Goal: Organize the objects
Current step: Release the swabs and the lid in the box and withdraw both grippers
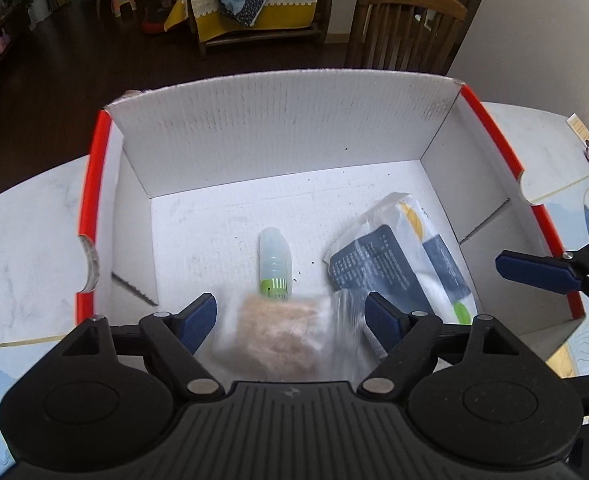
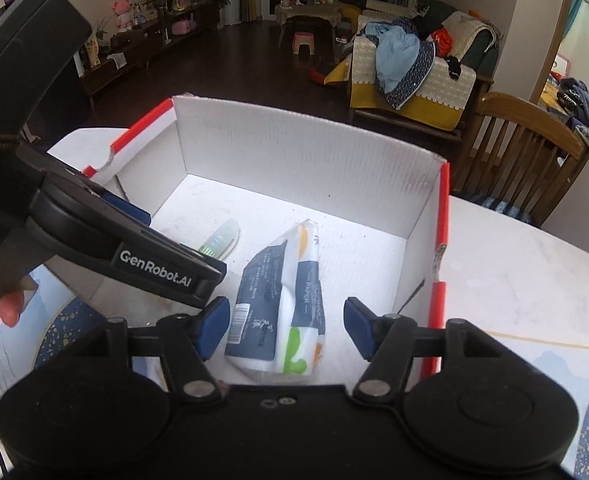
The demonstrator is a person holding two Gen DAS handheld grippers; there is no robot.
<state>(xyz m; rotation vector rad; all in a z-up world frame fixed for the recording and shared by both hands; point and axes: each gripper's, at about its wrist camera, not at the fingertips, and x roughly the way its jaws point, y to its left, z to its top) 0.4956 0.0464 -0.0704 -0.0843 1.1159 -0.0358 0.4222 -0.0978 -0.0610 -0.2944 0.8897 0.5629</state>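
A white cardboard box (image 1: 278,136) with red edges stands open on the table. Inside lie a translucent bottle with a green label (image 1: 274,266) and a blue-and-white tissue pack (image 1: 398,256). My left gripper (image 1: 290,320) is open above the box's near side; a blurred clear bag of pinkish-brown stuff (image 1: 282,336) sits between its fingers, apart from both pads. My right gripper (image 2: 286,328) is open and empty over the tissue pack (image 2: 282,300). The bottle (image 2: 222,240) shows partly behind the left gripper's body (image 2: 126,248). The box (image 2: 294,160) fills that view.
The box sits on a white marble-look table (image 1: 26,248) with a patterned mat (image 2: 574,380) at the near edge. A wooden chair (image 1: 406,28) stands behind the table. A sofa with clothes (image 2: 410,68) lies beyond.
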